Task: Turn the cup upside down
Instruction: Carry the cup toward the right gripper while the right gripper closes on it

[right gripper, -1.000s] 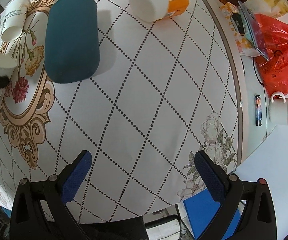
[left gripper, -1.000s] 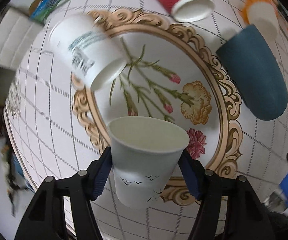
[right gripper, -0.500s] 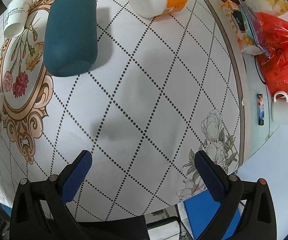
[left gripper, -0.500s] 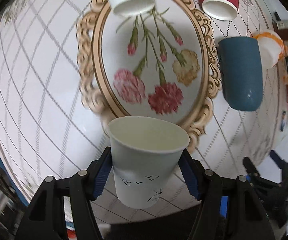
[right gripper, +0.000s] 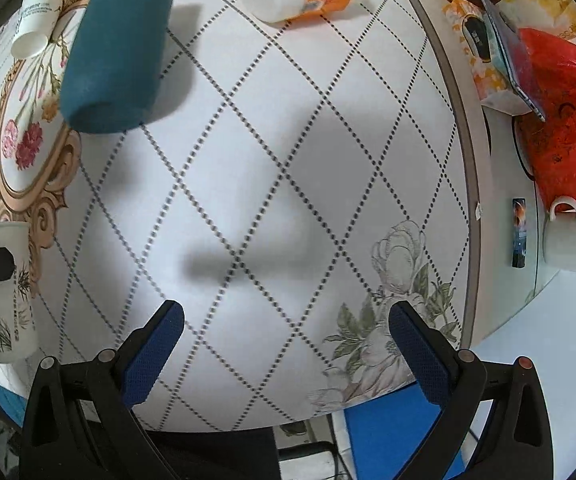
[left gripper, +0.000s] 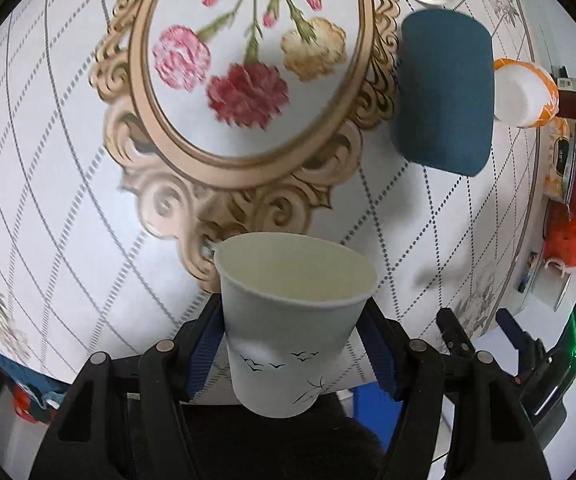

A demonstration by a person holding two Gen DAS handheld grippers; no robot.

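The left gripper (left gripper: 294, 350) has its blue-padded fingers (left gripper: 203, 350) clamped on the lower wall of the white paper cup (left gripper: 292, 320), which is held clear of the tabletop (left gripper: 67, 200) with its mouth open toward the camera's 12 o'clock. Over the last second the printed oval frame (left gripper: 247, 68) has slid from beneath the cup up to 12 o'clock, and the dark blue cup (left gripper: 442, 92) lying on its side now sits at 2 o'clock, so the grasped cup has been carried back toward the near edge of the tabletop. The right gripper (right gripper: 285, 350) hangs over the diamond-patterned cloth, fingers wide apart and holding nothing, with the paper cup at its 9 o'clock. The lift looks done; the turning-over itself has not yet begun.
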